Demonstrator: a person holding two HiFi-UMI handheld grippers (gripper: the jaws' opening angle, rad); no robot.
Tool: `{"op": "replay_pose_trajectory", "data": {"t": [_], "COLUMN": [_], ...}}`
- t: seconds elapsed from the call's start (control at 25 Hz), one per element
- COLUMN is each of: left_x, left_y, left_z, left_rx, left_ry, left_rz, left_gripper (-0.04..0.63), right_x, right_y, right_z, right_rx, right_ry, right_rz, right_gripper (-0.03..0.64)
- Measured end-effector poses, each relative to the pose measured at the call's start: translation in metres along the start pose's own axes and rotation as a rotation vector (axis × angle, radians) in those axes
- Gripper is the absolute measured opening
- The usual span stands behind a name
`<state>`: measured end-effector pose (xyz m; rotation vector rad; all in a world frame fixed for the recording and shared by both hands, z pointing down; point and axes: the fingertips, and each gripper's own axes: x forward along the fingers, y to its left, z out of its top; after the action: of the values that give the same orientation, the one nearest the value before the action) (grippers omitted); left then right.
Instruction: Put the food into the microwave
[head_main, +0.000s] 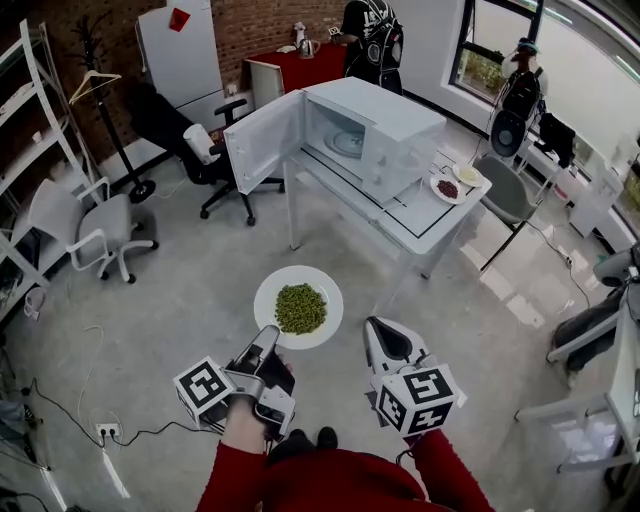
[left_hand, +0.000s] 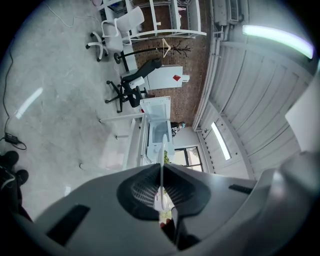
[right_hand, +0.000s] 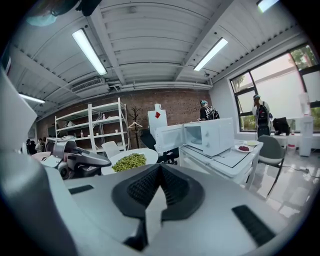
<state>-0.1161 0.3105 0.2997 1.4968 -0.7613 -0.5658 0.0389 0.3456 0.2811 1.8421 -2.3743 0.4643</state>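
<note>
The left gripper (head_main: 270, 340) is clamped on the near rim of a white plate (head_main: 330, 288), which is held level above the floor and carries a heap of green peas (head_main: 300, 307). In the left gripper view the plate is seen edge-on between the pressed pads, so its load is hardly made out there. The right gripper (head_main: 376, 330) is held just beside the plate, apart from it, with its jaws together and nothing between them. Red sleeves (head_main: 235, 480) and dark shoes (head_main: 300, 440) are seen below the grippers.

The floor (head_main: 180, 290) is pale, glossy concrete. A wall socket with a trailing cable (head_main: 105, 432) is noted at the near left.

Further off, a white bench (head_main: 440, 228) carries a white microwave (head_main: 395, 125) with its door (head_main: 265, 142) swung wide; a turntable is seen inside. Beside the microwave lie a small plate of red food (head_main: 447, 189) and a second dish (head_main: 467, 175) whose contents cannot be made out.

A grey chair (head_main: 95, 225), a black office chair (head_main: 215, 165) and a coat stand (head_main: 110, 110) are placed to the left. No obstacle is observed between plate and microwave.

At the far brick wall (head_main: 250, 30) two persons (head_main: 372, 40) are seen.
</note>
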Motion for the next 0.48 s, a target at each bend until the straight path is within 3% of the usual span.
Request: {"op": "replay_pose_trajectory", "data": {"t": [0.48], "left_x": [0.043], "left_y": [-0.020], "left_z": [0.011], "left_rx": [0.039], "left_ry": [-0.015], "left_rz": [-0.019], "left_gripper": [0.021], "right_x": [0.019], "right_y": [-0.032], "right_z": [0.022], "right_rx": [-0.002], "right_ry": [-0.037], "right_rz": [-0.015], "right_gripper": [0.014]}}
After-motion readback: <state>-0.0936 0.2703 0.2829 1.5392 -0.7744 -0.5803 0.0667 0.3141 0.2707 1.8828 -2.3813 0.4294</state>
